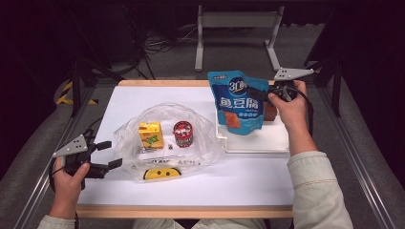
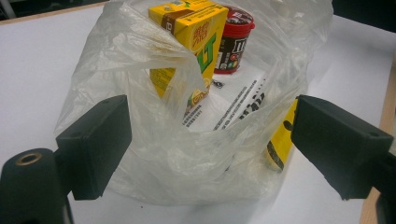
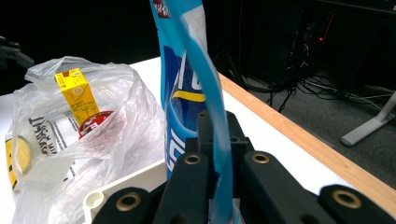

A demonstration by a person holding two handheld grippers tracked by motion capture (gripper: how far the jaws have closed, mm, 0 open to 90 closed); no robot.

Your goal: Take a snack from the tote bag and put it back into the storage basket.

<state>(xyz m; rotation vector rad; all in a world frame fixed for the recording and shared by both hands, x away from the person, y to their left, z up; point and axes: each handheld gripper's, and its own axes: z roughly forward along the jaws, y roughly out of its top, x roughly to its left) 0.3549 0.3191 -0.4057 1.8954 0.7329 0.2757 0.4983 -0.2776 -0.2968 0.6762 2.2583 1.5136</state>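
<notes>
Over the white table [image 1: 143, 100], the right gripper [image 1: 261, 93] is pinching a blue foil snack pouch [image 1: 237, 102] upright above the white tray [image 1: 255, 143]; the clear plastic bag [image 1: 165, 143] is lying leftward, by the wide-open left gripper [image 1: 110, 155].

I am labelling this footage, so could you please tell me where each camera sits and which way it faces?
High view: above the person's side of the table, facing forward and down; both forearms and hands show.
Left gripper view: rides on the left gripper, looking between its open jaws at the plastic bag.
Right gripper view: rides on the right gripper, looking along its jaws, shut on the blue pouch.
Shared: all show the bag with the yellow carton and red can.
</notes>
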